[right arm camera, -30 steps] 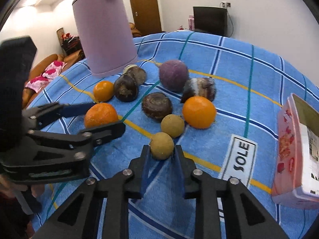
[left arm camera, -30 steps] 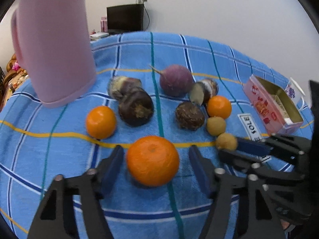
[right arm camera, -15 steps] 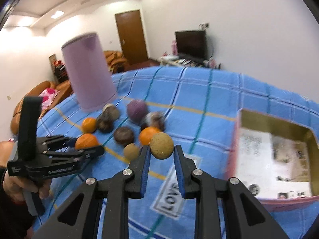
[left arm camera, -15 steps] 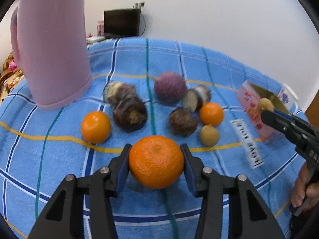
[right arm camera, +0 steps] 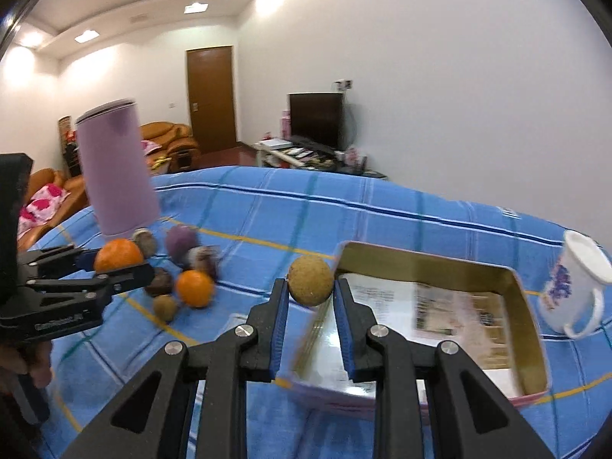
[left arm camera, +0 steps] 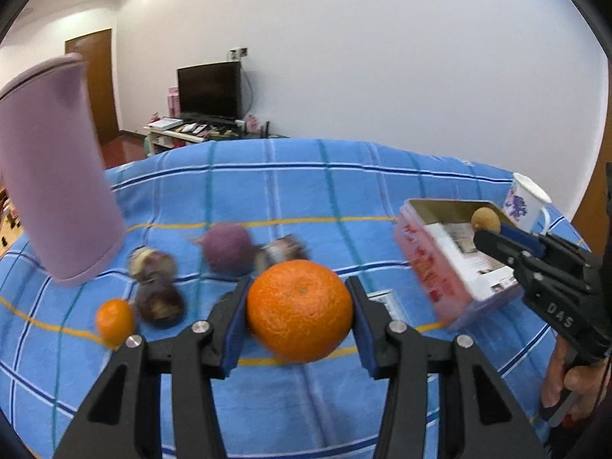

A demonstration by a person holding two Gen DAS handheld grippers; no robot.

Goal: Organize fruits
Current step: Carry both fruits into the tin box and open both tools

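Observation:
My left gripper [left arm camera: 298, 306] is shut on a large orange [left arm camera: 299, 310] and holds it above the blue checked cloth; it also shows in the right wrist view [right arm camera: 114, 264]. My right gripper [right arm camera: 310, 287] is shut on a small tan round fruit [right arm camera: 310, 280] and holds it over the near left edge of the open pink tin box [right arm camera: 529, 329]; in the left wrist view this gripper [left arm camera: 487, 225] is above the box [left arm camera: 428, 267]. Several fruits lie in a group on the cloth: a small orange [left arm camera: 114, 320], dark brown ones [left arm camera: 158, 302] and a purple one [left arm camera: 225, 246].
A tall pink cylinder [left arm camera: 49, 195] stands at the left behind the fruits. A white mug with a purple print [right arm camera: 577, 283] stands right of the box. Another orange [right arm camera: 194, 287] and a tan fruit [right arm camera: 165, 307] lie on the cloth.
The left gripper closed on the large orange and lifted it off the cloth. The right gripper carried the tan fruit up and right, from the fruit group to over the box.

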